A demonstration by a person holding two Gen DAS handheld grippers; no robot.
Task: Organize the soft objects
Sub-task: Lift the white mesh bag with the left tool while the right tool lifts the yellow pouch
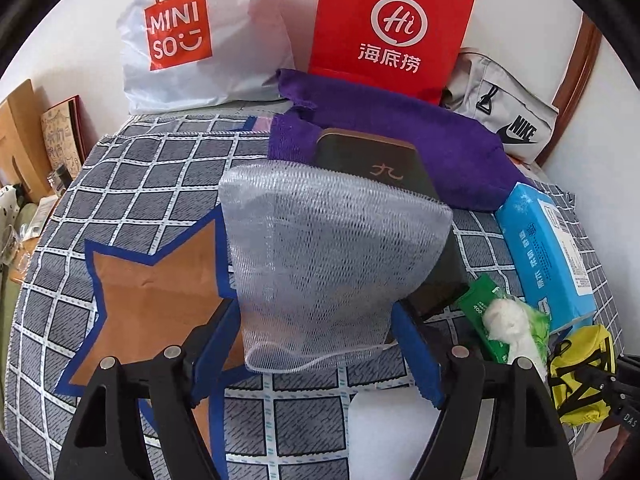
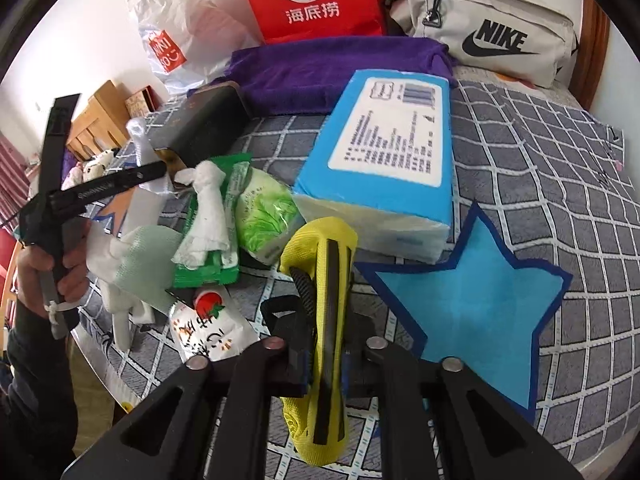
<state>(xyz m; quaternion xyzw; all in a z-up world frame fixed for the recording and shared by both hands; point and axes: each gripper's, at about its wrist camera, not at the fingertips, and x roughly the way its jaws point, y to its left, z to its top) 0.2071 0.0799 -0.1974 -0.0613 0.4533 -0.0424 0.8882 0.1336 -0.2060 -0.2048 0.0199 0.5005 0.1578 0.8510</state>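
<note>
A white mesh bag [image 1: 320,264] lies draped over a black box [image 1: 372,164] on the checked bed cover [image 1: 120,184]. My left gripper [image 1: 316,312] stands open with the bag's lower end between its blue pads [image 1: 216,352], and I see no squeeze on the mesh. My right gripper [image 2: 324,352] is shut on a yellow fabric pouch [image 2: 320,264] with a black stripe, which sticks out past both ends of the jaws. The same pouch [image 1: 580,376] shows at the left wrist view's right edge. A purple towel [image 1: 420,132] lies behind the box.
A blue tissue pack [image 2: 392,160], a green wipes pack [image 2: 224,240] with a white wad and a strawberry-printed packet [image 2: 208,328] crowd the middle. A red paper bag [image 1: 388,28], a white Miniso bag [image 1: 192,40] and a grey Nike bag [image 2: 488,32] line the wall. A person's hand [image 2: 44,276] holds the left tool.
</note>
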